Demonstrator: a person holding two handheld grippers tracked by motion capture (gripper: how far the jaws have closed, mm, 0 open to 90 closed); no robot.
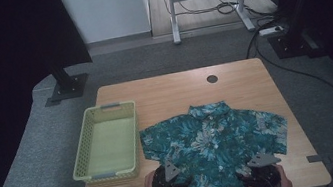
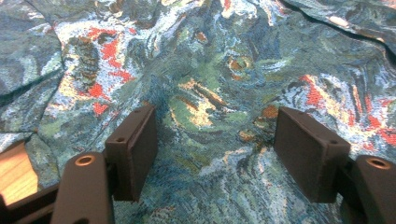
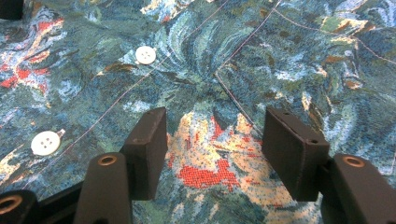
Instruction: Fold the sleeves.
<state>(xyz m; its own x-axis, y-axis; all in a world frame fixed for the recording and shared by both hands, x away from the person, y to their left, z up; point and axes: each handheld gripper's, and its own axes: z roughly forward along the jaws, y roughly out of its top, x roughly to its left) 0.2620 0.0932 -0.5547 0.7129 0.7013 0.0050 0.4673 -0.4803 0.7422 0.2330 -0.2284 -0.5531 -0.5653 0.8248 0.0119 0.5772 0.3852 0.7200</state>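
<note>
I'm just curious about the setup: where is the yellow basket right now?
In the high view, the basket sits on the left part of the table, just left of the spread shirt.

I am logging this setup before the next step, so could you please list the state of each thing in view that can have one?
Teal floral short-sleeved shirt: spread flat on the table, front up, collar away from the person, buttoned as far as visible.
Pale green perforated plastic basket: upright, empty, left of the shirt.
Left gripper: open, jaws over the shirt fabric.
Right gripper: open, jaws over the fabric near two white buttons.
</note>
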